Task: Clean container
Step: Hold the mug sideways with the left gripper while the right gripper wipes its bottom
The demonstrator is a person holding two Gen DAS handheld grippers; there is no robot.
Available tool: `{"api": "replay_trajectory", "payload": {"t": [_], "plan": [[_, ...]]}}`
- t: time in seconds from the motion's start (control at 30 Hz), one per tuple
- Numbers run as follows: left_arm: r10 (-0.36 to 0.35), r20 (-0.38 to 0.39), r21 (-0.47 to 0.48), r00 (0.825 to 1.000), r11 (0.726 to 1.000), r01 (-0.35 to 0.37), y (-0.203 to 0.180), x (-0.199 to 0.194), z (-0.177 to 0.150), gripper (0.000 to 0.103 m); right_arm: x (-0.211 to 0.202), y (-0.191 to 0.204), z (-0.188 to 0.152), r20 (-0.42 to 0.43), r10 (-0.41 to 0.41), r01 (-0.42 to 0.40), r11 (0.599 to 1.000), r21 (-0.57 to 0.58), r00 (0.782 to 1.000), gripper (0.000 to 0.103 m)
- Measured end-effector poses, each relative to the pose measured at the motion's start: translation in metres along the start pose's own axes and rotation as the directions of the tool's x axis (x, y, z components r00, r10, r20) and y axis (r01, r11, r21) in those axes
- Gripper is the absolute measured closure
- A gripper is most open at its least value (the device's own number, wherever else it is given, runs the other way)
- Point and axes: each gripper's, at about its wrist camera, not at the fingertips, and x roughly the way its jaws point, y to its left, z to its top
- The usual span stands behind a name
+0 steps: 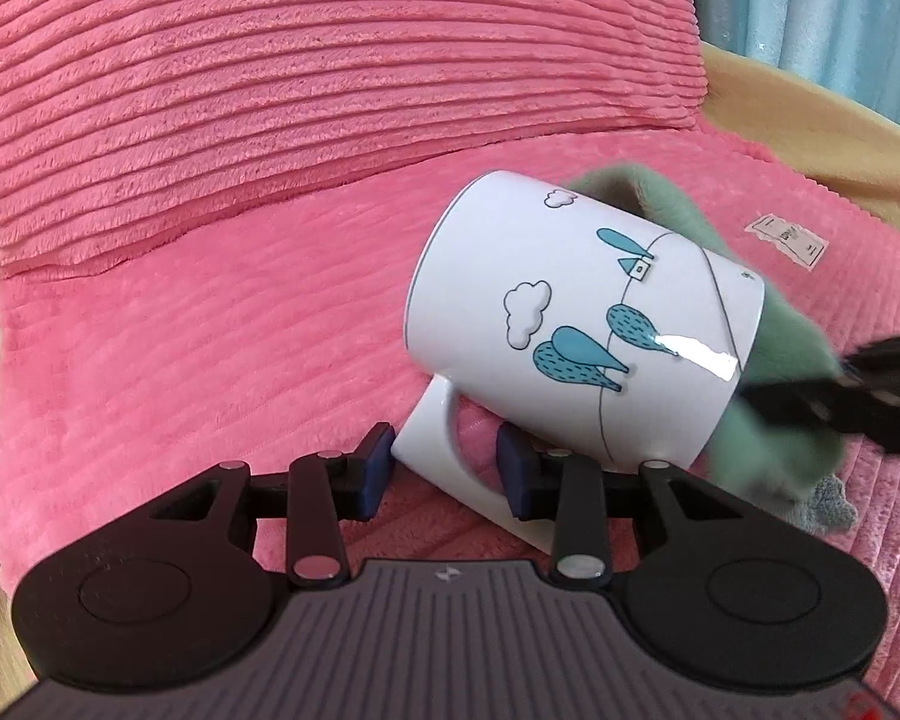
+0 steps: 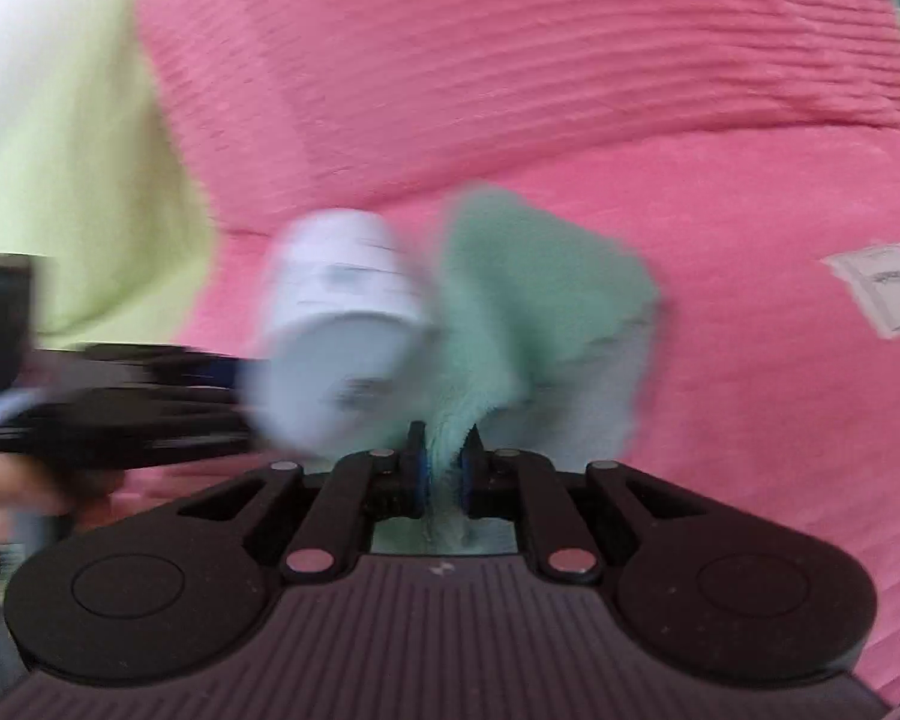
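Observation:
A white mug [image 1: 576, 312] printed with blue trees and clouds is held tilted, its mouth to the right, above a pink cushion. My left gripper [image 1: 444, 468] is shut on the mug's handle [image 1: 450, 468]. A green cloth [image 1: 774, 372] is stuffed in and around the mug's mouth. In the right wrist view the mug [image 2: 342, 330] is blurred at centre left, and my right gripper [image 2: 444, 468] is shut on the green cloth [image 2: 528, 288], which spreads over the mug's rim. The right gripper shows as a dark blur [image 1: 858, 396] at the right edge of the left wrist view.
A pink ribbed seat cushion [image 1: 210, 330] lies below, with a pink back cushion [image 1: 330, 72] behind it. A white fabric label [image 1: 789, 240] lies on the seat at right. Yellow-green upholstery [image 2: 60, 180] borders the left side. A hand [image 2: 6, 498] holds the left gripper.

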Motion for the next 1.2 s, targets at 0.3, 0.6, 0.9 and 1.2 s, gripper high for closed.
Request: {"api": "replay_trajectory", "payload": {"t": [0.3,0.6,0.9,1.2], "plan": [[-0.018,-0.002,0.016,1.000,1.000,0.018,0.003,0.000,0.000,0.060,0.007,0.041,0.003,0.018,0.094,-0.073,0.868,-0.492,0.995,0.099],[-0.010,0.007,0.077,1.000,0.997,0.009,-0.004,0.000,-0.002,0.061,0.003,-0.012,0.019,0.188,0.113,-0.065,0.968,-0.243,0.976,0.100],[-0.006,0.010,0.085,1.000,0.996,0.005,-0.006,0.000,-0.004,0.062,0.038,-0.040,0.013,-0.005,-0.038,0.037,0.998,-0.054,0.999,0.093],[-0.004,0.010,0.087,1.000,0.996,0.003,-0.006,0.000,-0.004,0.062,-0.007,-0.034,0.026,0.065,-0.060,0.059,0.998,0.018,0.996,0.078]]}}
